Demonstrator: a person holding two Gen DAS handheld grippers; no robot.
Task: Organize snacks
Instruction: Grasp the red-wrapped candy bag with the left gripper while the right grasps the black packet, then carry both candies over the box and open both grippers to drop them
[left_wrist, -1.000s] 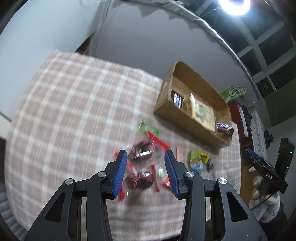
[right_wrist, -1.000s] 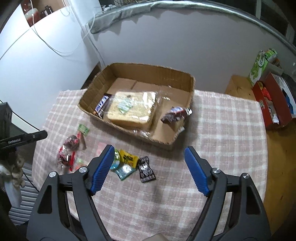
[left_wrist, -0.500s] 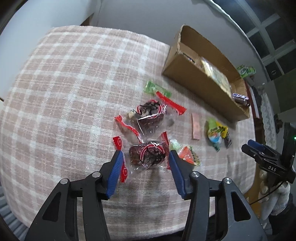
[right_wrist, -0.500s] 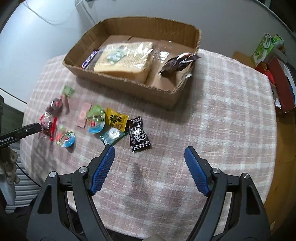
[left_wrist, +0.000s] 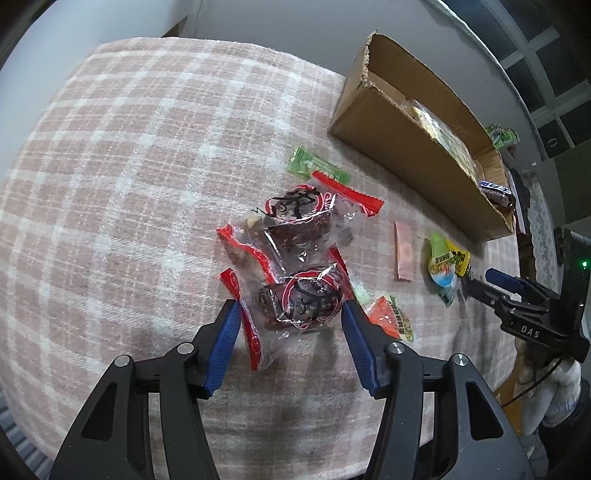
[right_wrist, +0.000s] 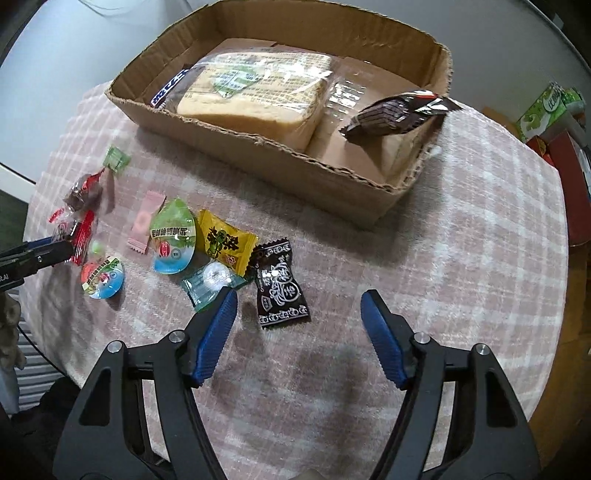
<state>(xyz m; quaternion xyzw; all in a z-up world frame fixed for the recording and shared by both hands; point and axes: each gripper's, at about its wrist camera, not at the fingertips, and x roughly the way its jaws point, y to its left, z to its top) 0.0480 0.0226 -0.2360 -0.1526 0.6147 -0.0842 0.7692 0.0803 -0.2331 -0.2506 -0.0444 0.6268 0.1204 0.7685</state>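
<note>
Left wrist view: the left gripper (left_wrist: 288, 321) is seen with jaws open, a clear red-edged packet (left_wrist: 299, 299) lying loose between them on the checked cloth (left_wrist: 122, 155). A red seal strip (left_wrist: 245, 314) beside the left pad may be pinched alone, so the crinkly film slips. The right gripper (right_wrist: 297, 310) is closing, a black candy wrapper (right_wrist: 279, 284) just ahead, untouched; the teal sweet (right_wrist: 210, 278) at its left pad could be nudged. The cardboard box (right_wrist: 236, 146) lies beyond

1. Bench (right_wrist: 461, 229): box (right_wrist: 258, 155) at the far side.
2. In box: bread (right_wrist: 255, 92) left, bar (right_wrist: 399, 112) propped on the right wall.
3. Before box: loose sweets (right_wrist: 218, 243) in a row.
4. Dates (left_wrist: 303, 299) leftmost, candy (right_wrist: 280, 284) rightmost.
</note>
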